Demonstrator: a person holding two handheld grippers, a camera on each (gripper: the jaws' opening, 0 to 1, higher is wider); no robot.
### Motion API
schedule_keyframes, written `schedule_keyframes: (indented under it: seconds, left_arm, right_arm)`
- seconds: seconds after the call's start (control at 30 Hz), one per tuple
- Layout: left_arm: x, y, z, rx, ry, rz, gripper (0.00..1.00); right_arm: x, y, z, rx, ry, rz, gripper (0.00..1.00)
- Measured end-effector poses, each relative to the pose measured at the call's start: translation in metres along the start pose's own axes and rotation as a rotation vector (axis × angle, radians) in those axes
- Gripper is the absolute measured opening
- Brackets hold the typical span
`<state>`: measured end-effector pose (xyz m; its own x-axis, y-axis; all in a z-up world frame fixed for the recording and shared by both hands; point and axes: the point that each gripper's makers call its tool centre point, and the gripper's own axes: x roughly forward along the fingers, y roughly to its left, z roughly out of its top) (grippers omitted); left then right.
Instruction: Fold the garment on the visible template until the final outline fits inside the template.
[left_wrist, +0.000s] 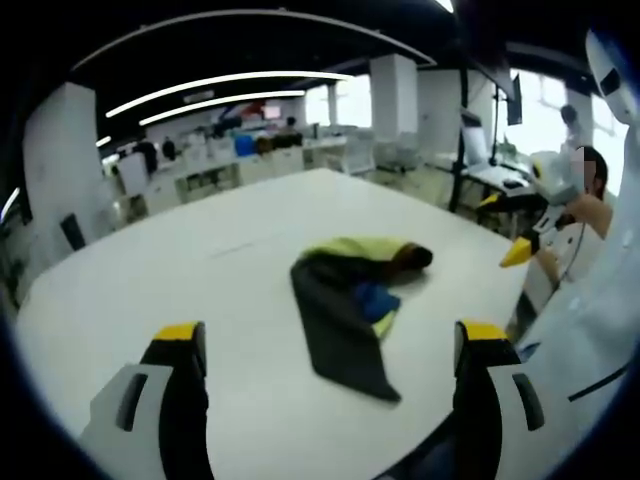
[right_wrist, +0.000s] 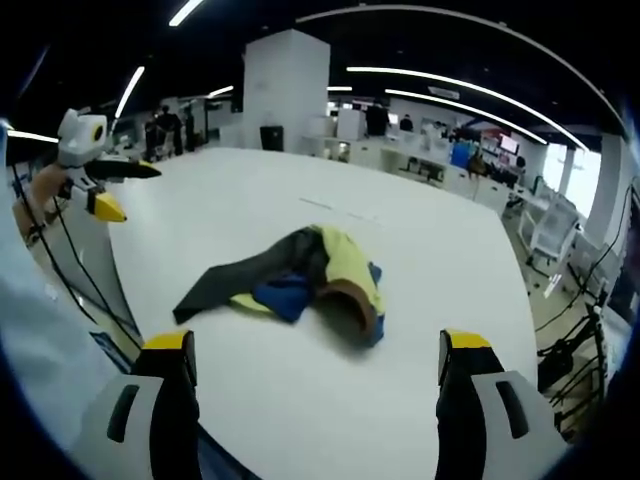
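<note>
In the left gripper view we see our left gripper (left_wrist: 332, 345) spread wide, grasping nothing — the crumpled garment (left_wrist: 352, 305) lies ahead on the white table (left_wrist: 150, 290). In the right gripper view our right gripper (right_wrist: 316, 355) is likewise released, the garment (right_wrist: 300, 280) lying mid-table (right_wrist: 440, 270).

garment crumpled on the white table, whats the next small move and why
Probably lower one open gripper, the left or the right, to the dark grey, yellow and blue crumpled garment and pull an edge flat: it lies bunched on the white table, and neither gripper holds anything.
</note>
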<state>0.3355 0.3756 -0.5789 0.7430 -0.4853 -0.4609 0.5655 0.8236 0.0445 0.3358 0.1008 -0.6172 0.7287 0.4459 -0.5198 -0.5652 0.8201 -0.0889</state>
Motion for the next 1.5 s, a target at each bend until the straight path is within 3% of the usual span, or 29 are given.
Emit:
schedule_keyframes:
  seconds: [0.57,0.8,1.5]
  left_arm:
    - [0.001,0.0,-0.002,-0.009,0.003,0.009,0.99]
    - [0.003,0.001,-0.002,-0.01,0.003,0.009,0.99]
    - [0.015,0.003,0.002,-0.011,0.003,0.007,0.99]
  right_arm:
    - [0.004,-0.003,-0.002,0.0,0.002,0.009,0.99]
    - [0.005,-0.002,-0.004,-0.008,0.007,0.035,0.86]
    - [0.025,-0.023,-0.022,0.03,0.051,0.041,0.68]
